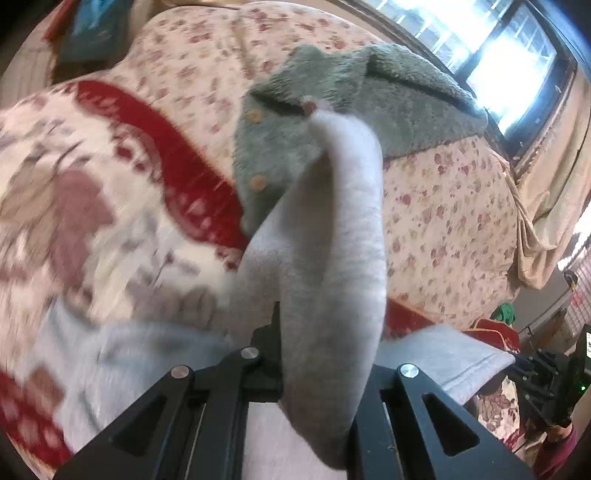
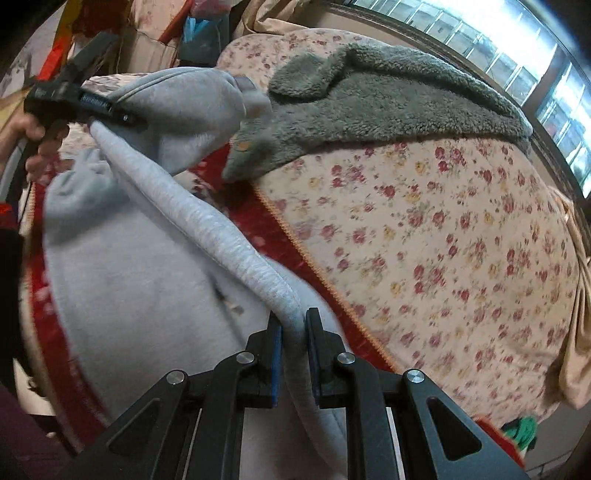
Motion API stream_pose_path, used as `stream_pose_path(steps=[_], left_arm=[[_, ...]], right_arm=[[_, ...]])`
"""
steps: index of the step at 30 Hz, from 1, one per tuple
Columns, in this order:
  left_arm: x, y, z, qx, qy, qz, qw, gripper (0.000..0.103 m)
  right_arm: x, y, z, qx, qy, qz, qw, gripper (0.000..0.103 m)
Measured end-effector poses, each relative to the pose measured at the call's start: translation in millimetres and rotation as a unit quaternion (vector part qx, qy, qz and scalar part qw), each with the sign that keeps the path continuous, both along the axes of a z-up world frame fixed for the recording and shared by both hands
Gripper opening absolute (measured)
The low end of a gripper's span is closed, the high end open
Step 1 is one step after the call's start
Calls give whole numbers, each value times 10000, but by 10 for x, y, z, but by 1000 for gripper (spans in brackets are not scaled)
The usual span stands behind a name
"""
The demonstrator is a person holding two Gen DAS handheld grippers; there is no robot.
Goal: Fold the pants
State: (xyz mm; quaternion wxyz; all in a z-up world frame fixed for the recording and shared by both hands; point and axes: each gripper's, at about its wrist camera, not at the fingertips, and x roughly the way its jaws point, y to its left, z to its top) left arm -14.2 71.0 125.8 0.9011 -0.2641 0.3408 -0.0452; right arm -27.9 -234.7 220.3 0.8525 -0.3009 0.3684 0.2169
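Light grey pants hang lifted between both grippers above the bed. In the right wrist view my right gripper is shut on a thick folded edge of the pants, blue pads pressing on both sides. That edge runs up and left to my left gripper, shut on the cloth, with a hand behind it. In the left wrist view the pants drape over my left gripper and hide most of its fingers. My right gripper shows at the far right, holding the other end.
A grey-green fleece jacket with buttons lies across the floral bedsheet. A red and white patterned blanket covers the near part of the bed. Bright windows are behind the bed. Clutter is piled at the bed's far end.
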Motion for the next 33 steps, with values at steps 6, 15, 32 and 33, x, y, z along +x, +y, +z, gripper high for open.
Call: stream_pose_path(steps=[6,15,32,33], left_arm=[[-601,27,-369,14,118,354,9993,7],[-967,-64,-760,369,422,668,9962,8],[-1060,-58,-901,507,414,773,9949,83],[-1090,-108,-830,719,381,854,9930,86]], right_arm=[[-591,-26,-335,335,381,-69,9987,12],[-1018,3,-1216,274,1008,-479,9934,13],[-1075,-121,-1354,636,954,-593,9916,19],[-1075,-161,-1309,746,1000,-603,9904,20]])
